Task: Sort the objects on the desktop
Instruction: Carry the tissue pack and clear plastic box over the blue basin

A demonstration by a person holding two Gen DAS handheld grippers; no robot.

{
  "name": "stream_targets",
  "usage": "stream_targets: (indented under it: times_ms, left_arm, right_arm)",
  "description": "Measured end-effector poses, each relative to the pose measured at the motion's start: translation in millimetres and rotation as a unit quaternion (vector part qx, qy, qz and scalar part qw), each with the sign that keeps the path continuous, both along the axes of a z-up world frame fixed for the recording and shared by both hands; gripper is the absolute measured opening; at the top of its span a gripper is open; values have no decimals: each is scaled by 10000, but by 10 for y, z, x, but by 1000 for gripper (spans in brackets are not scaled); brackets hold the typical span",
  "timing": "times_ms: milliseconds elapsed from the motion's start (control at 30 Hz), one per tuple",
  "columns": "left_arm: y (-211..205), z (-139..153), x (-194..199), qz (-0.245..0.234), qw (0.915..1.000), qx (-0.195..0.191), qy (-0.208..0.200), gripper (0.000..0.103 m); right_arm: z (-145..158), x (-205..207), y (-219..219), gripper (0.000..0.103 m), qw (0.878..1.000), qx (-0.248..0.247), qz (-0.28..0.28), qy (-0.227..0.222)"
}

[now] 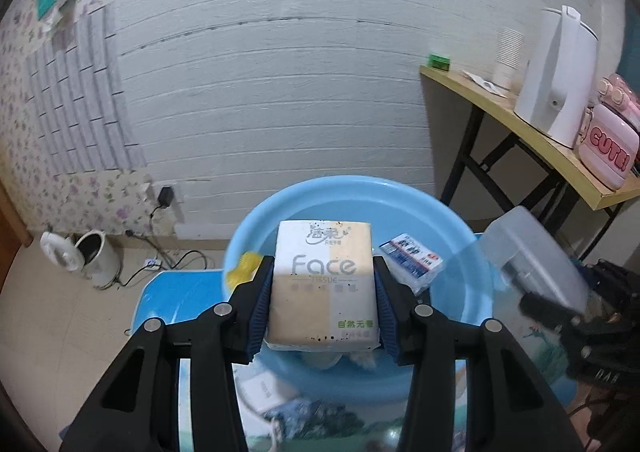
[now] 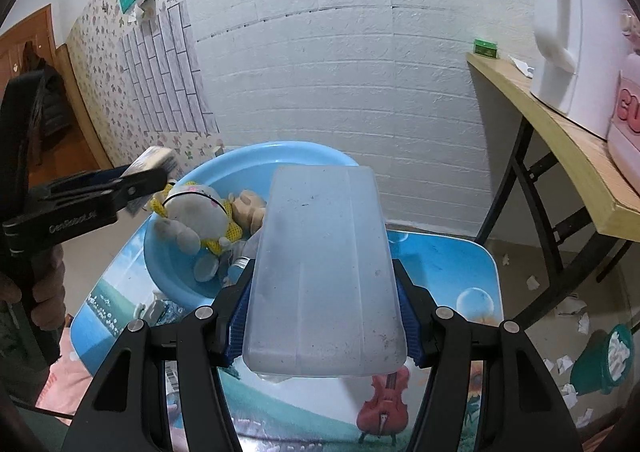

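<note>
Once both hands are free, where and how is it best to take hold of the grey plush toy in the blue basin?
Probably grip the grey plush toy across its round head, coming from above. It lies on its side in the blue basin, a brown plush toy against it, and the basin wall blocks a level approach. The soft head should squeeze between the fingers.

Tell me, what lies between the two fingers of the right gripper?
A clear plastic box lies there, clamped between the blue pads of the right gripper. The right wrist view shows this; below it is the picture-printed table.

right tool (image 2: 324, 328) gripping translucent box (image 2: 320, 268), blue basin (image 2: 176, 280)
</note>
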State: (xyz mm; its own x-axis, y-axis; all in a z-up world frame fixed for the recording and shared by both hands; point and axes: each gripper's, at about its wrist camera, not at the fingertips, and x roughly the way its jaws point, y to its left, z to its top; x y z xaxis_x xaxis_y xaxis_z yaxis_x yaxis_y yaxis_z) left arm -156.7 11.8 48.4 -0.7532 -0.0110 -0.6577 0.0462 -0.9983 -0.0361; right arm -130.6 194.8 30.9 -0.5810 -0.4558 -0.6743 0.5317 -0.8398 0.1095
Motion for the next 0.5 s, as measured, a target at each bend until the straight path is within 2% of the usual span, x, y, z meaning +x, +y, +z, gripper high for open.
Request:
stream_targets:
  times_ms: [267,400,500]
  left_arm:
    - [180,-101,-303,-387,9991,95,-148,47]
    - [215,-150,-380,-400,9989,141,-221,51]
    - [229,-163,-385,-421,9988,109,-227,57]
  right_arm:
    - [-78,-127,-52,56,9999,115,-5,-128]
    - [-112,-174,-92,56,9997,155,14,-178]
    - [-127,-205,-114,56,9997,161,24,-201]
